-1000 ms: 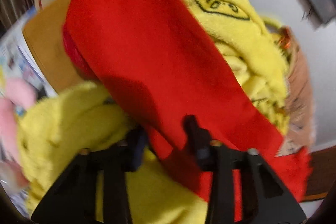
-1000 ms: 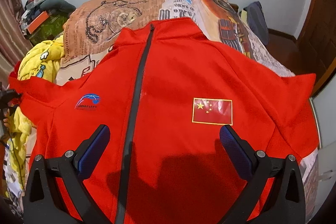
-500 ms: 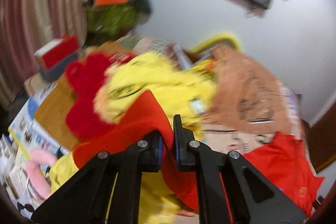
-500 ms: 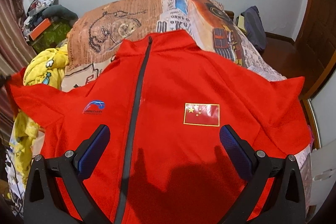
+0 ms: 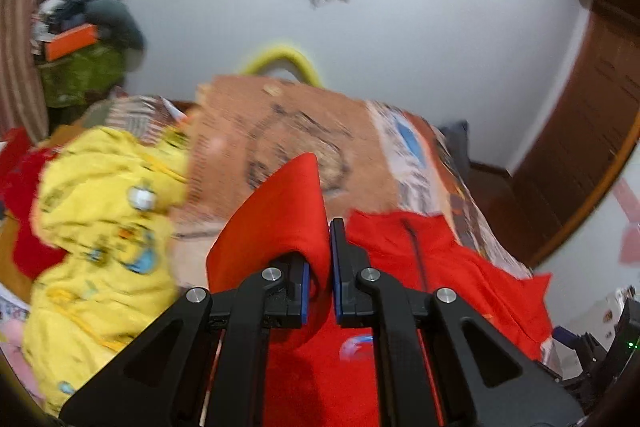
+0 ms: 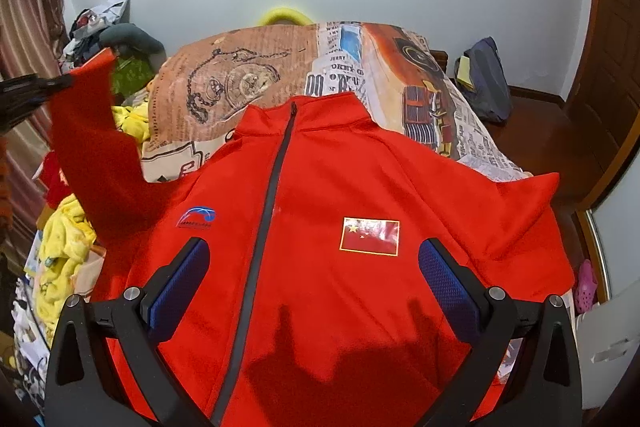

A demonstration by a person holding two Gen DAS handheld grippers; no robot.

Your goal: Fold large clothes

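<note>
Red jacket (image 6: 340,187) flat across bed (image 6: 248,67), sleeve cuff (image 5: 296,211) pinched in left tongs (image 5: 320,279); right tongs (image 6: 314,287) wide, empty above.

"jerry" and "okny" on newsprint bedspread (image 6: 344,67), flag patch (image 6: 370,236) on red jacket (image 6: 320,187)

Red sleeve (image 5: 280,219) now lifted, clamped
</note>
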